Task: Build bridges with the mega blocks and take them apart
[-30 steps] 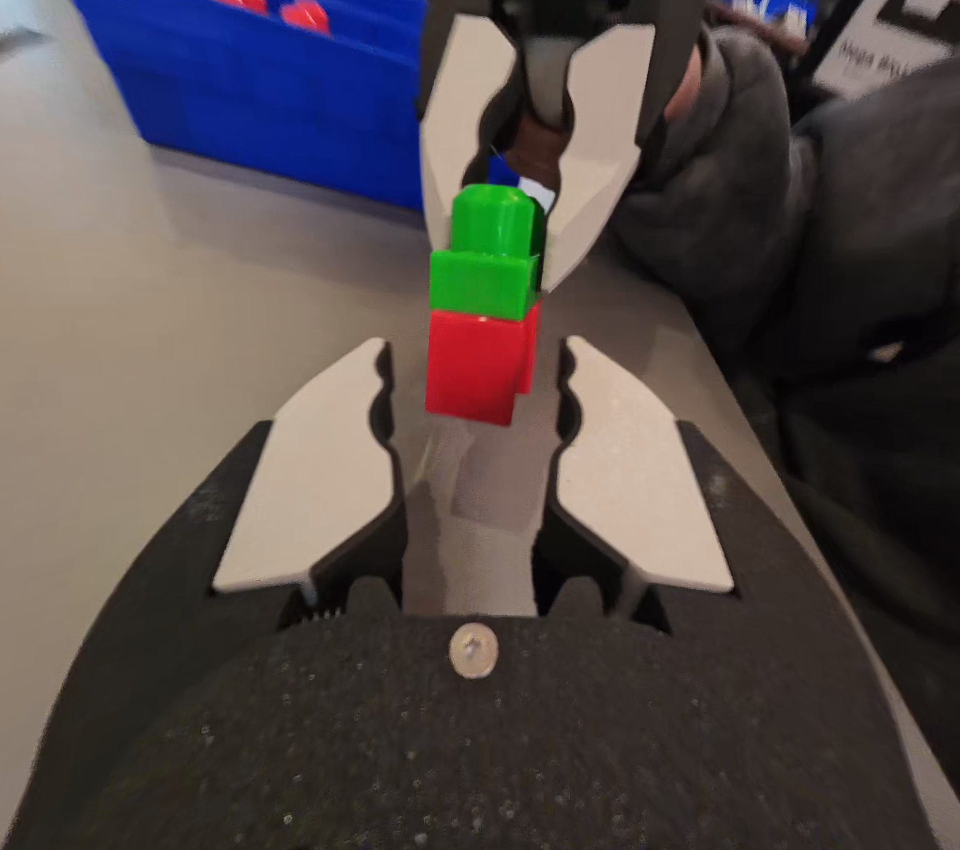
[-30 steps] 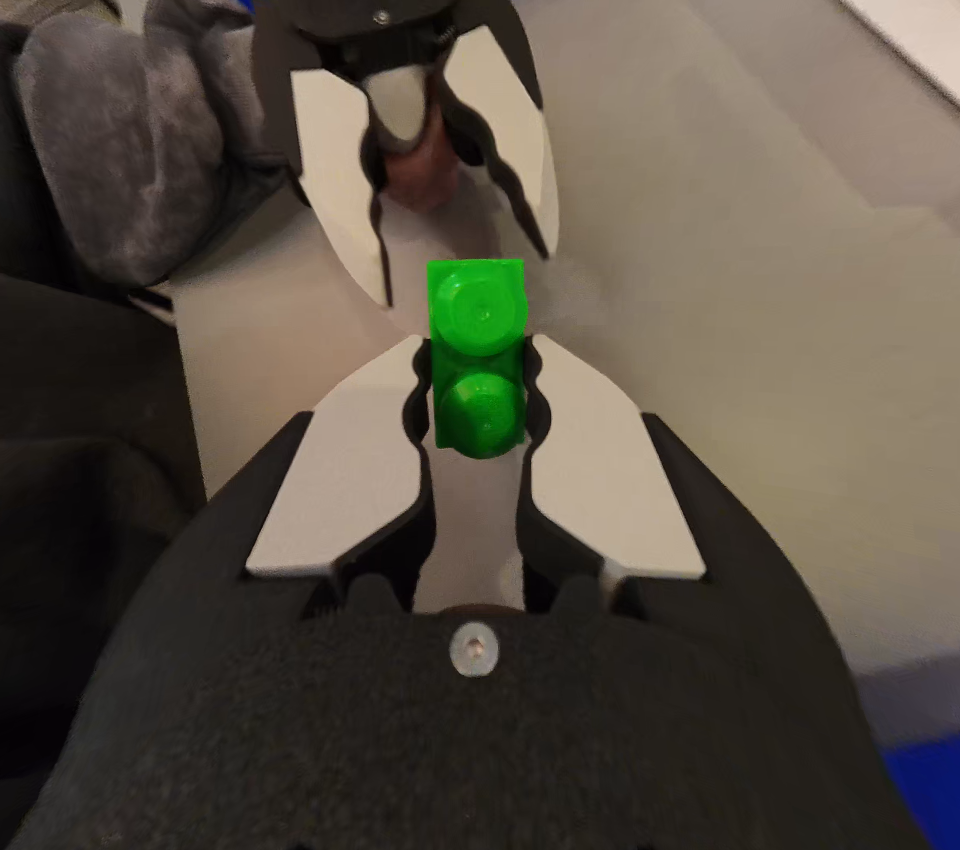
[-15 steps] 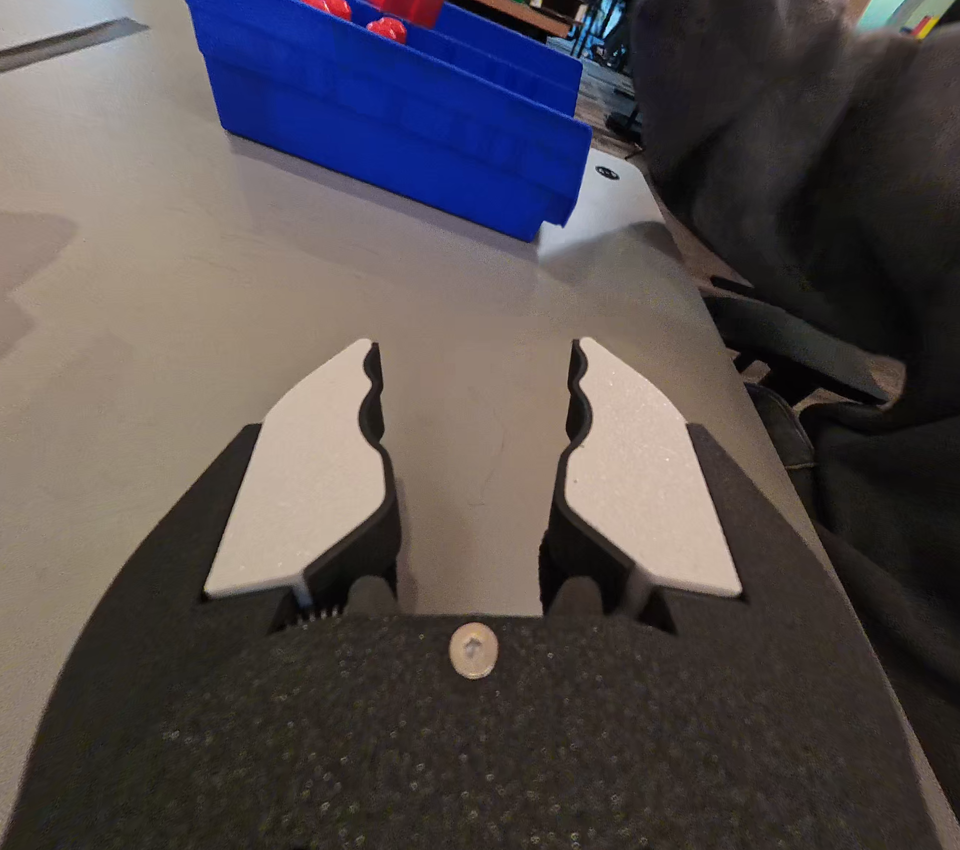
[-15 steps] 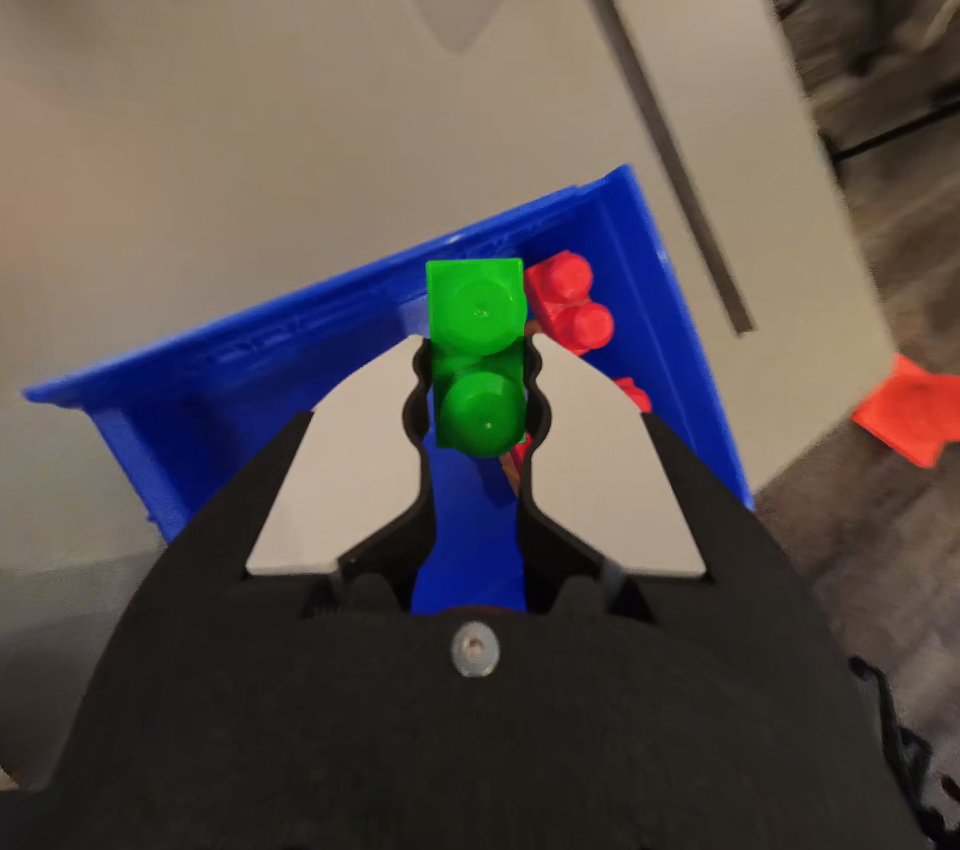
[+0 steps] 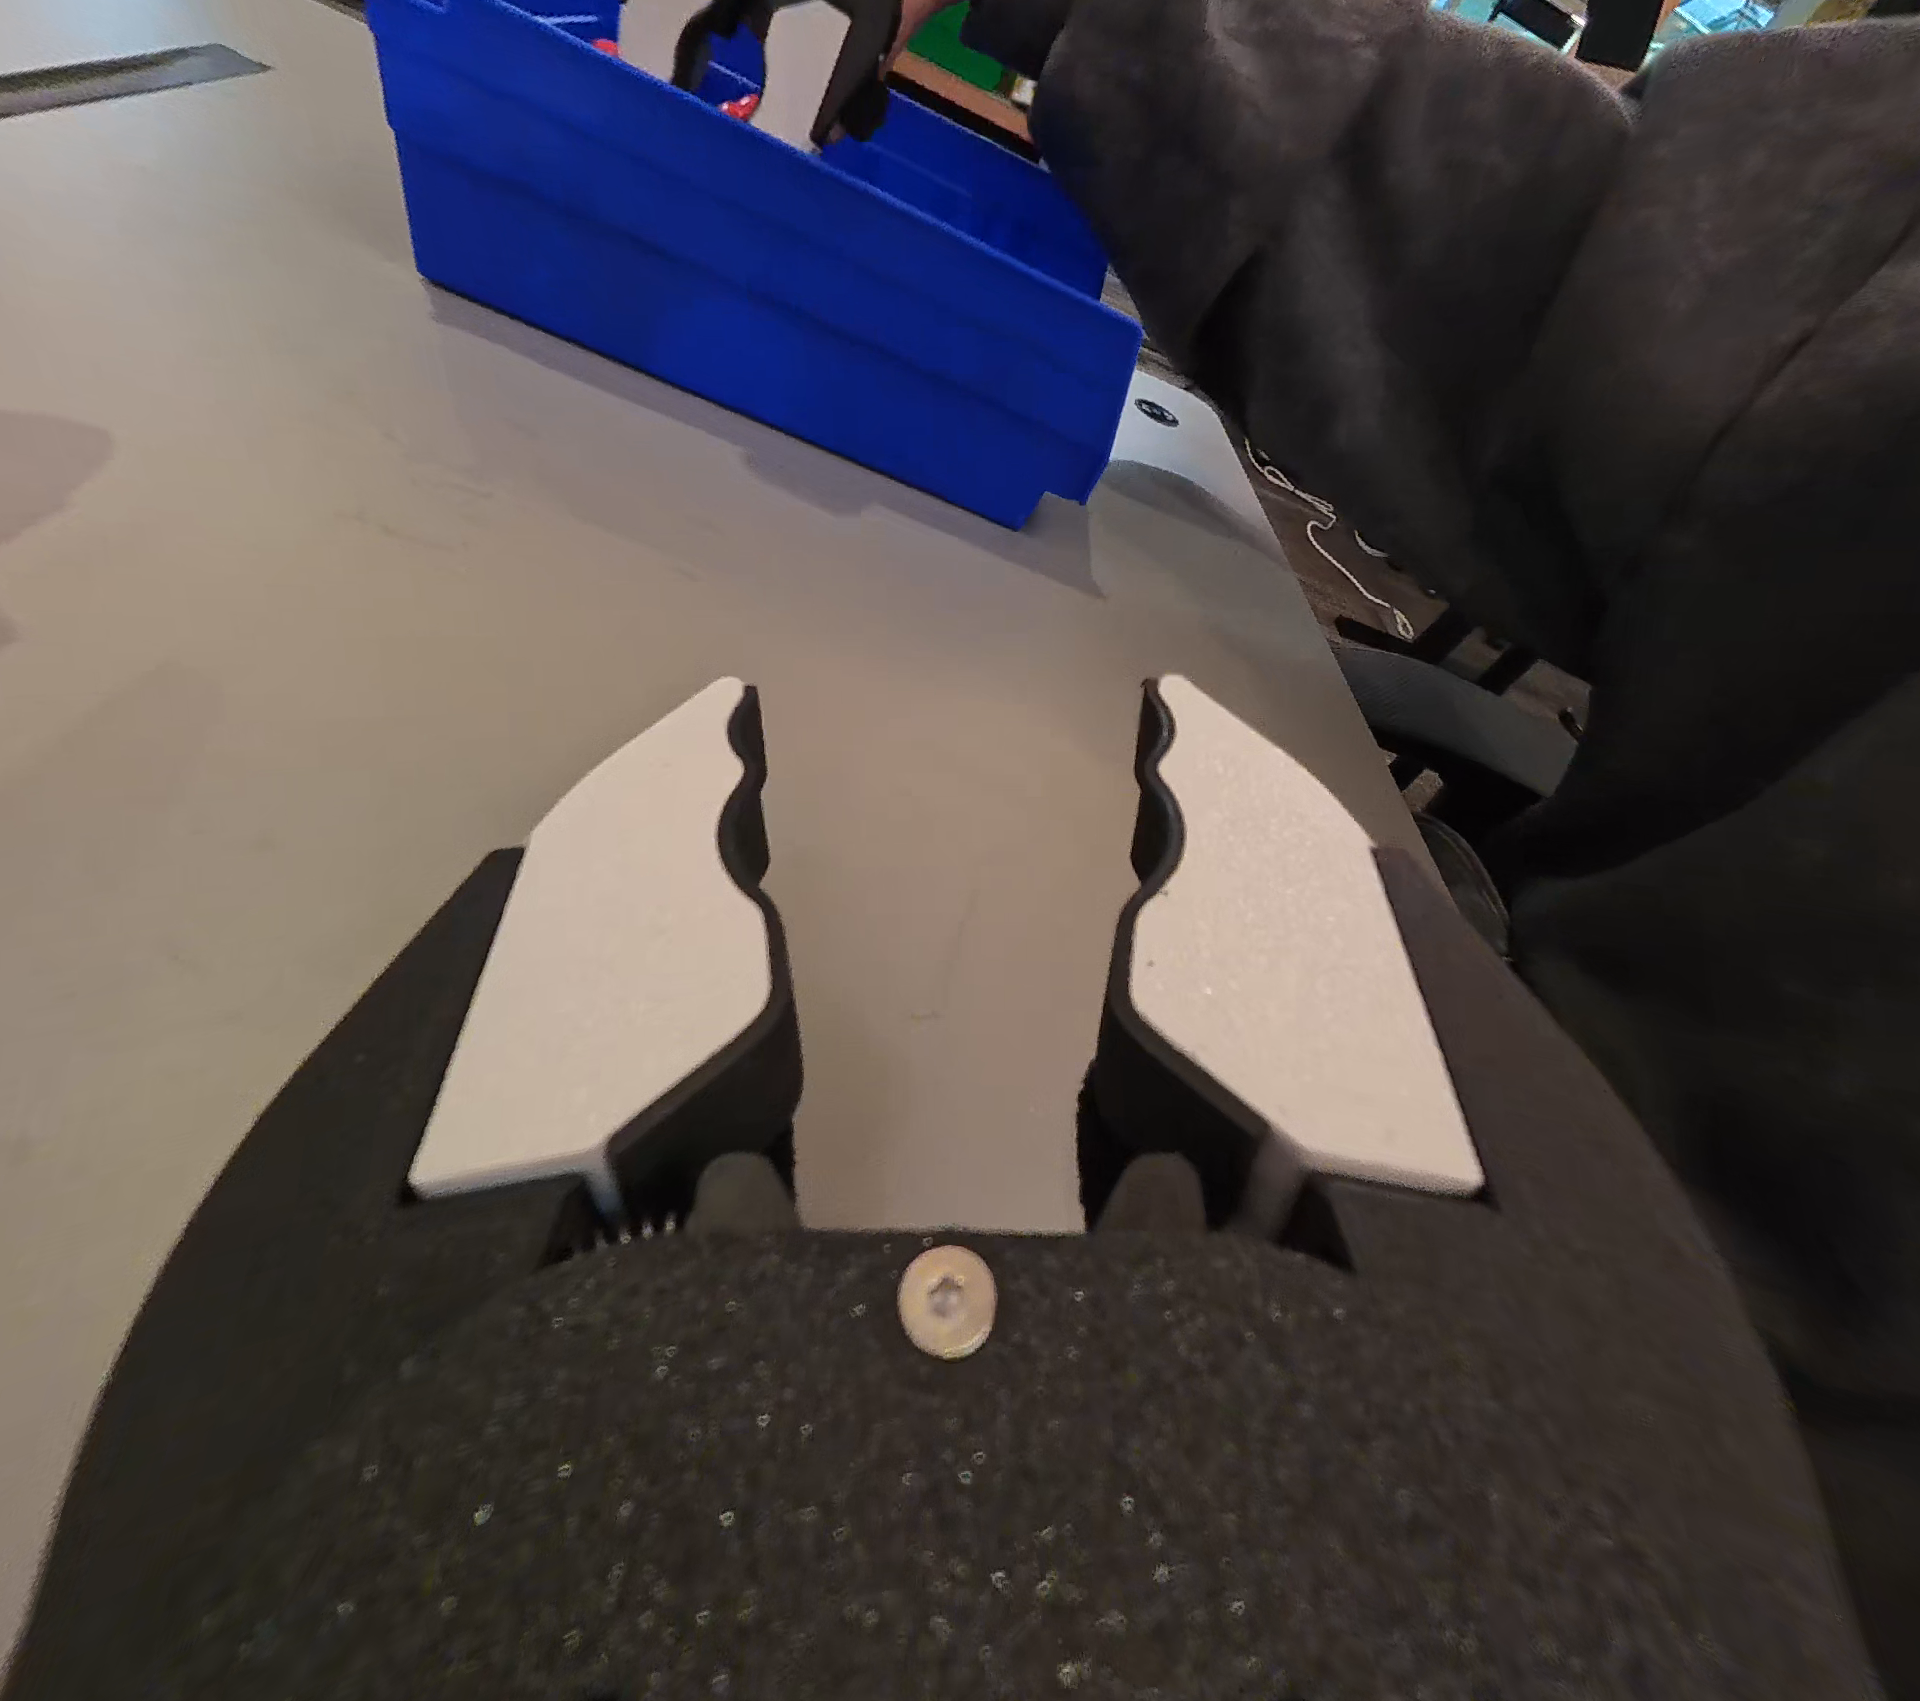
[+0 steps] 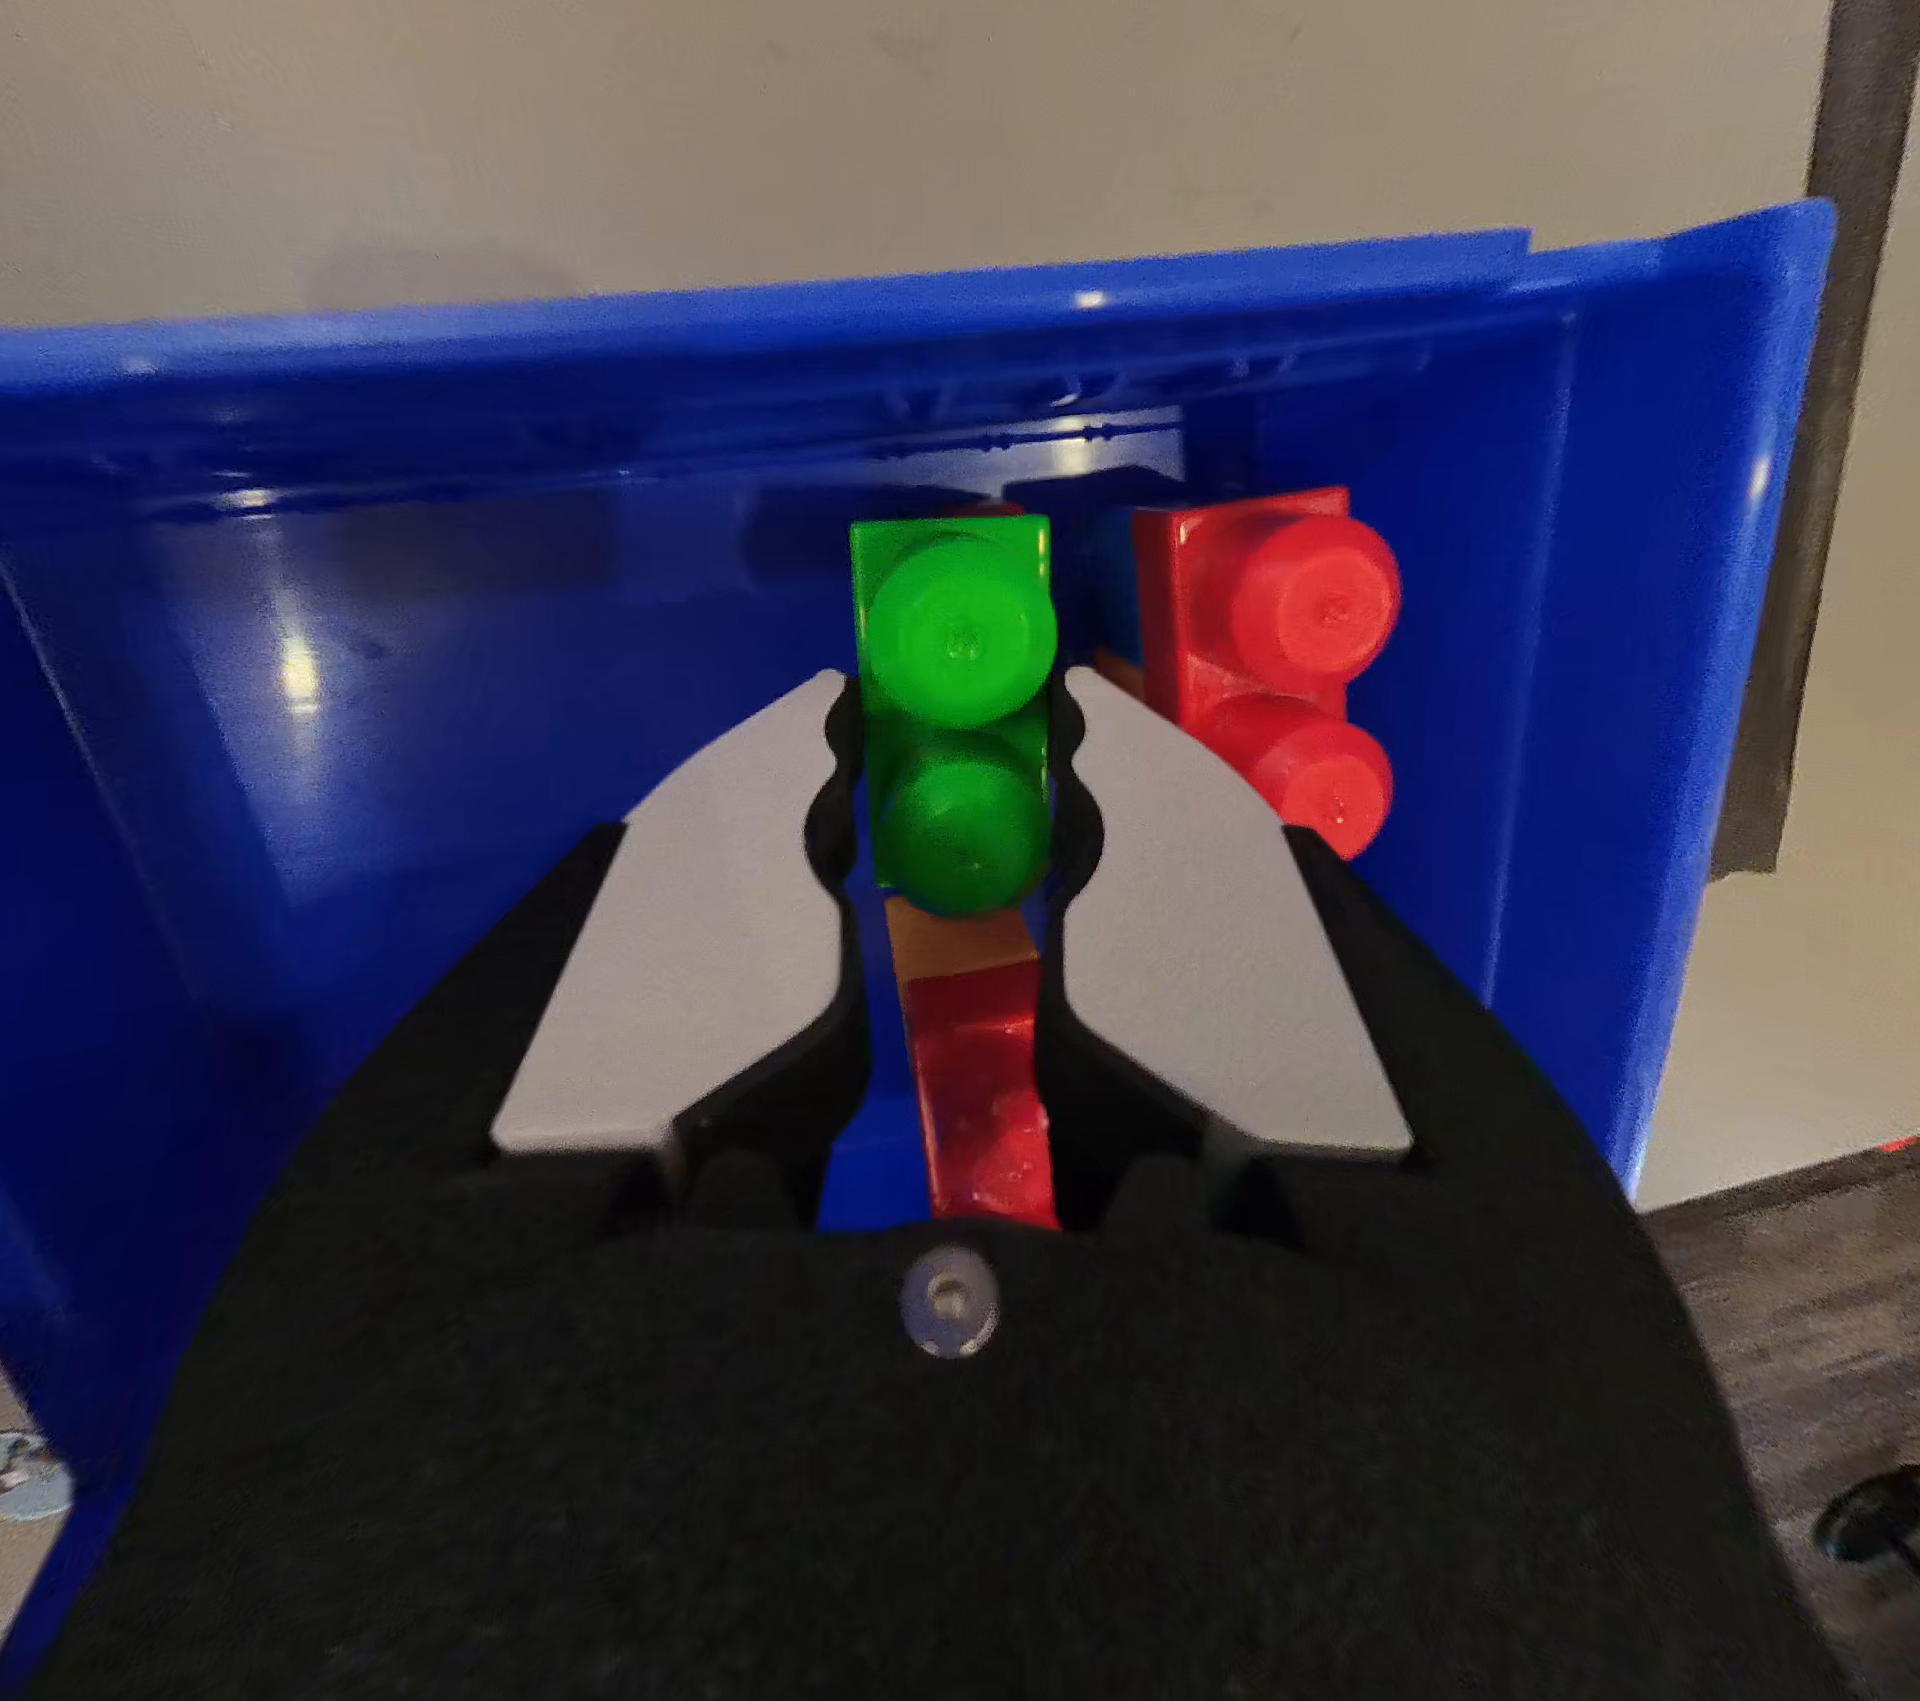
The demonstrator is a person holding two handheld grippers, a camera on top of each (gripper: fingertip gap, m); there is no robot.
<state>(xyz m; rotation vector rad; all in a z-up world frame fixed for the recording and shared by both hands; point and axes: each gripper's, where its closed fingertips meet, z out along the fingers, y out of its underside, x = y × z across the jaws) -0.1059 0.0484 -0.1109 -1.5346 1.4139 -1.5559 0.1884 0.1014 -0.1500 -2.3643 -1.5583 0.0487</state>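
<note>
Your grey desk (image 5: 312, 612) carries a long blue bin (image 5: 748, 280) near its far edge, with your dark grey sleeve (image 5: 1299, 145) reaching across to it from the right. In the right wrist view the bin (image 6: 416, 716) fills most of the frame, seen from above. Your left gripper (image 5: 948, 695) hovers low over bare desk, well short of the bin, its fingers spread wide with nothing between them. Your right gripper (image 6: 954, 685) is inside the bin's rim, its fingers (image 6: 727, 903) closed against the sides of a green two-stud block (image 6: 951, 695), studs facing the camera. A red block (image 6: 982, 1090) shows below the green one between the fingers; whether they are joined is unclear. Just right of the green block, a red two-stud block (image 6: 1268, 664) lies in the bin.
</note>
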